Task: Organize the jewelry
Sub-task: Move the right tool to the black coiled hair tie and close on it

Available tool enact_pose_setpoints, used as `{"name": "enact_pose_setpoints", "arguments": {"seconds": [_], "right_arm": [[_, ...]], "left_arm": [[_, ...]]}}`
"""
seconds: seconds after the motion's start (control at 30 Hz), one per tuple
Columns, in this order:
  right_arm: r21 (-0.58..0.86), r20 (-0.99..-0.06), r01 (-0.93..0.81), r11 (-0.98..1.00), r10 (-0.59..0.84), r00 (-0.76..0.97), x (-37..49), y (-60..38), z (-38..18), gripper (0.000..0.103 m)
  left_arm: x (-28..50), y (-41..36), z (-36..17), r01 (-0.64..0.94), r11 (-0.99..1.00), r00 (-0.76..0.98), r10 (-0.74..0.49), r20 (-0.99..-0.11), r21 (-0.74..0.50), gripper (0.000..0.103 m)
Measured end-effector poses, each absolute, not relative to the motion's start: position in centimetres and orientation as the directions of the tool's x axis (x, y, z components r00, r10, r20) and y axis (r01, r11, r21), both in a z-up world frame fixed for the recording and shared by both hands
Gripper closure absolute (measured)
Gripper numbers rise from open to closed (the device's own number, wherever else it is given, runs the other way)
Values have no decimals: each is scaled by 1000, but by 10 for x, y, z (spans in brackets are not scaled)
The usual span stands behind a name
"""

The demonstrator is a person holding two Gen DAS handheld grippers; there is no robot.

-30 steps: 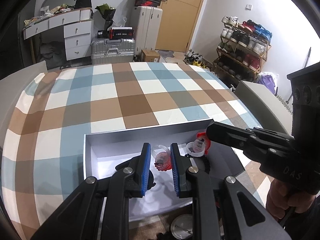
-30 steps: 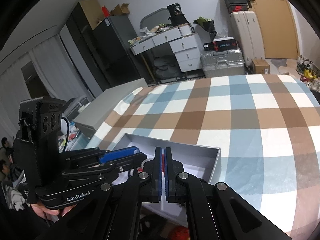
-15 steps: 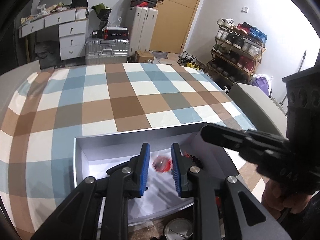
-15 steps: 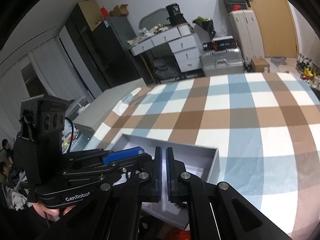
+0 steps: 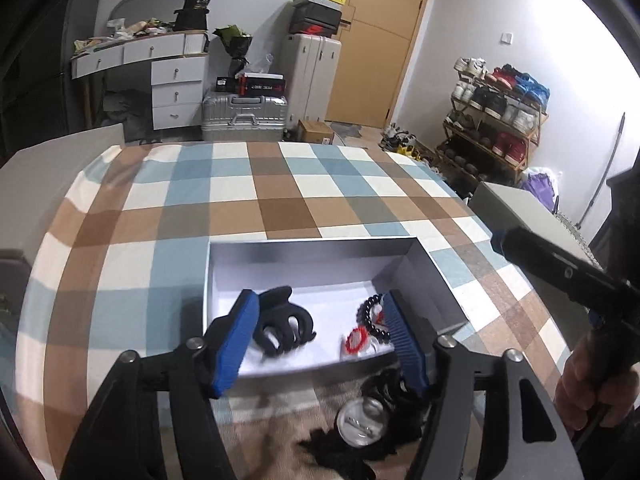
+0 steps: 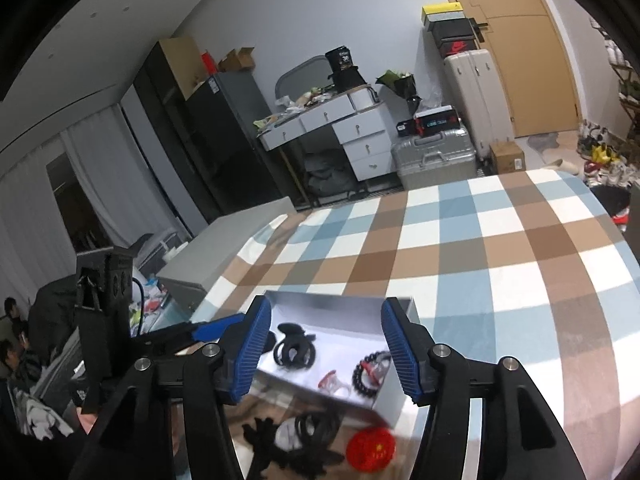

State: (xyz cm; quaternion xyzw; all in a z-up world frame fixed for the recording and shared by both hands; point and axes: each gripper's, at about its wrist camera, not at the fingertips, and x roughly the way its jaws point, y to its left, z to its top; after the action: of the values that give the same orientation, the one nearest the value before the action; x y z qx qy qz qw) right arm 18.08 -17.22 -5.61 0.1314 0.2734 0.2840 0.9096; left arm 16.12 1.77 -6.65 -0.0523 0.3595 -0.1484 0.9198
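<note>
A grey open box (image 5: 312,249) sits on the checked tablecloth, also in the right wrist view (image 6: 408,312). Inside lie a black hair claw (image 5: 284,322) (image 6: 294,350), a black bead bracelet (image 5: 370,318) (image 6: 366,368) and a small red-and-clear piece (image 5: 356,340) (image 6: 332,382). My left gripper (image 5: 320,340) is open and empty above the box's near side. My right gripper (image 6: 326,354) is open and empty, also over the box; its finger shows at the right of the left wrist view (image 5: 560,272).
In front of the box lie a round clear lid (image 5: 362,420), black hair items (image 6: 296,436) and a red round piece (image 6: 370,448). The checked table (image 5: 280,200) stretches beyond the box. Grey box lids stand at the table's sides (image 5: 516,216) (image 6: 232,252).
Both grippers have opened wide. The red-and-clear piece that was between the left fingers now lies in the box. The left gripper has pulled back and up.
</note>
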Motion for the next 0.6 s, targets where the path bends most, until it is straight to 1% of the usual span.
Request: {"name": "enact_pose_setpoints", "arguments": {"seconds": [0.03, 0.1, 0.17, 0.23, 0.27, 0.33, 0.4, 0.5, 0.6], "right_arm": [[387, -424, -440, 810, 580, 696, 177, -173, -56, 39], [384, -424, -429, 817, 569, 705, 167, -175, -58, 29], [404, -422, -426, 810, 578, 699, 162, -178, -62, 25], [417, -422, -414, 809, 576, 700, 155, -181, -66, 24], [412, -426, -407, 815, 568, 704, 152, -181, -67, 22], [399, -434, -399, 826, 553, 711, 146, -181, -69, 19], [391, -441, -399, 829, 549, 710, 138, -181, -72, 13], [371, -447, -400, 838, 539, 714, 126, -180, -74, 10], [363, -450, -404, 840, 538, 713, 118, -179, -76, 6]], "left_arm": [[158, 18, -66, 238, 950, 699, -311, -643, -201, 41], [151, 17, -64, 236, 953, 708, -302, -638, -189, 41], [144, 16, -62, 237, 955, 717, -296, -631, -180, 41], [138, 16, -61, 229, 959, 728, -282, -625, -166, 40], [135, 15, -61, 225, 961, 731, -276, -624, -161, 39], [130, 16, -62, 216, 963, 735, -268, -622, -160, 31], [124, 15, -64, 208, 966, 739, -259, -622, -156, 28], [117, 14, -67, 192, 972, 743, -233, -628, -134, 27], [110, 16, -70, 175, 974, 740, -227, -634, -144, 24]]}}
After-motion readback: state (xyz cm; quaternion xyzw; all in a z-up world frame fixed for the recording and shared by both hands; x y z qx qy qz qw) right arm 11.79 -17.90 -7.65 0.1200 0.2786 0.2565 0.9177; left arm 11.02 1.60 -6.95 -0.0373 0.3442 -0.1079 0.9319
